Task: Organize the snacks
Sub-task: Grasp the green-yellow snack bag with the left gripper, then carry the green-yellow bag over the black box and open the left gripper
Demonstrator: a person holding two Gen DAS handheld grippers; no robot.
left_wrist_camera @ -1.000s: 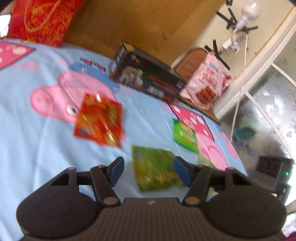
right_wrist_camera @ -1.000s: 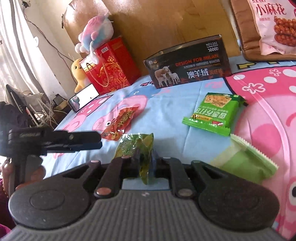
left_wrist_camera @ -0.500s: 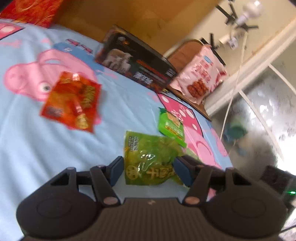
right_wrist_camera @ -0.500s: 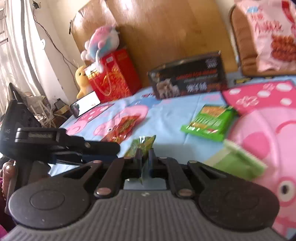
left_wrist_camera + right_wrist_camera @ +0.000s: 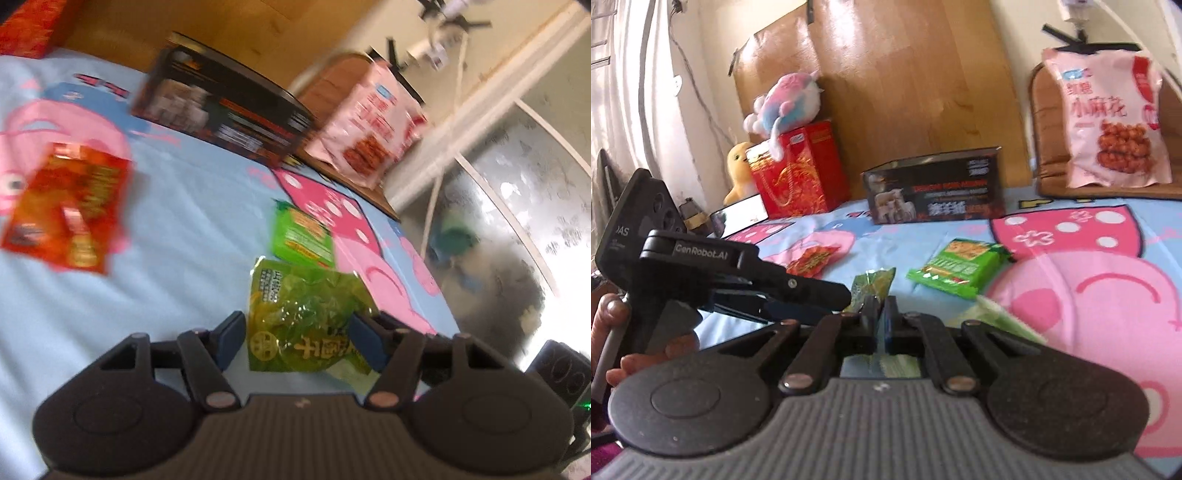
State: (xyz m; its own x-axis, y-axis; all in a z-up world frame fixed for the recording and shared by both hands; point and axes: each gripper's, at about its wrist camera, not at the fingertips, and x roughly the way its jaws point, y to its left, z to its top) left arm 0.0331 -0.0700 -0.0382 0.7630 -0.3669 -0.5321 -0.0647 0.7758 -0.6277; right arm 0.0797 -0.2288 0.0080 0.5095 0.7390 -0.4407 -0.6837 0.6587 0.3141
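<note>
A yellow-green snack packet (image 5: 303, 317) sits between the open fingers of my left gripper (image 5: 297, 339), whose pads stand on either side of it, apart from it. My right gripper (image 5: 881, 314) is shut on the edge of the same packet (image 5: 871, 286) and holds it upright, edge-on. The left gripper (image 5: 768, 288) shows in the right wrist view, reaching in from the left. A bright green cracker pack (image 5: 301, 236) (image 5: 960, 266) and a red snack packet (image 5: 70, 210) (image 5: 810, 260) lie on the blue cartoon bedsheet (image 5: 192, 206).
A dark open box (image 5: 938, 195) (image 5: 221, 110) stands at the back. A pink snack bag (image 5: 1108, 118) (image 5: 369, 122) leans on a brown chair. A red gift bag (image 5: 798, 170) with plush toys stands back left. Another pale green packet (image 5: 1004, 317) lies beside my right gripper.
My left gripper has moved in around the yellow-green packet, which now lies between its open fingers. The right gripper has stayed shut on the packet and tilted its view upward.
</note>
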